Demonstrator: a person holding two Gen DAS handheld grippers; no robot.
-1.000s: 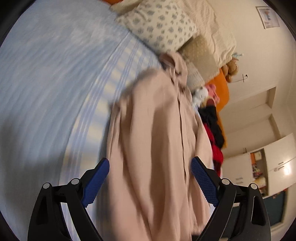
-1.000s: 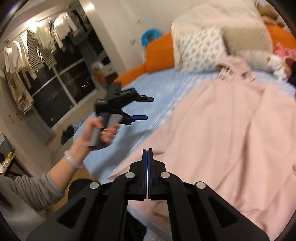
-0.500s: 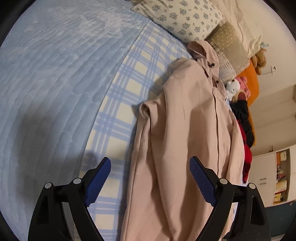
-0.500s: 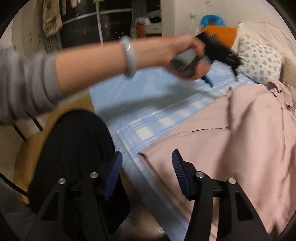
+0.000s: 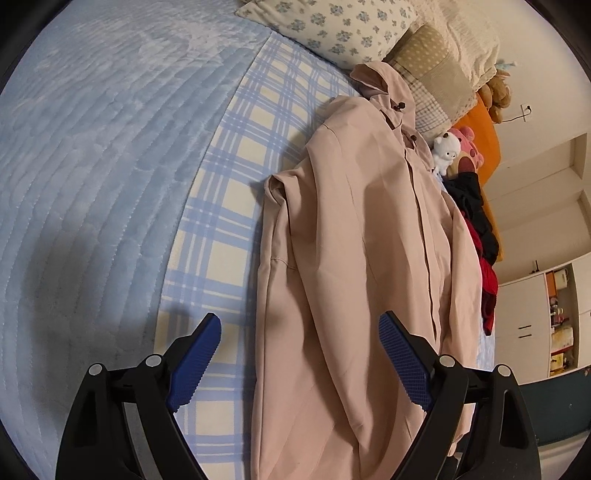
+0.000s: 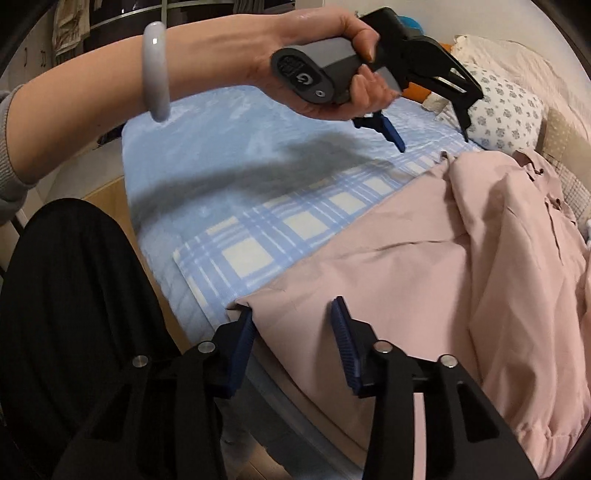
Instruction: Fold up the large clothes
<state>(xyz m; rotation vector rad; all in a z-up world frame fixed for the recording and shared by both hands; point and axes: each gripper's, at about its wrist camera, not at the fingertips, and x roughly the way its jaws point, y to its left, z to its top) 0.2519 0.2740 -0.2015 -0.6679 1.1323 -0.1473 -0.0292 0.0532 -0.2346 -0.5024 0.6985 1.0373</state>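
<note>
Right wrist: one pink coat [image 6: 424, 258], two tongs [image 6: 291, 325], two pillows [image 5: 332, 26].

Pretty clearly somebody's bedroom at home. Right under the left gripper [image 5: 299, 354] there's a bed with a quilted light-blue cover [image 5: 92, 177] and a blue-and-cream plaid blanket [image 5: 236, 206] on top. Further ahead of it, at the head end, pillows are stacked up: a floral one [image 5: 332, 26], a tan dotted one [image 5: 428, 62], plus some stuffed toys [image 5: 458, 144] off to its right. White cupboards [image 5: 524, 321] with cluttered shelves stand way off to the right against a plain wall. In the right wrist view, clothes hang on a rail [image 6: 70, 29] beyond the bed, up at the left.
</note>
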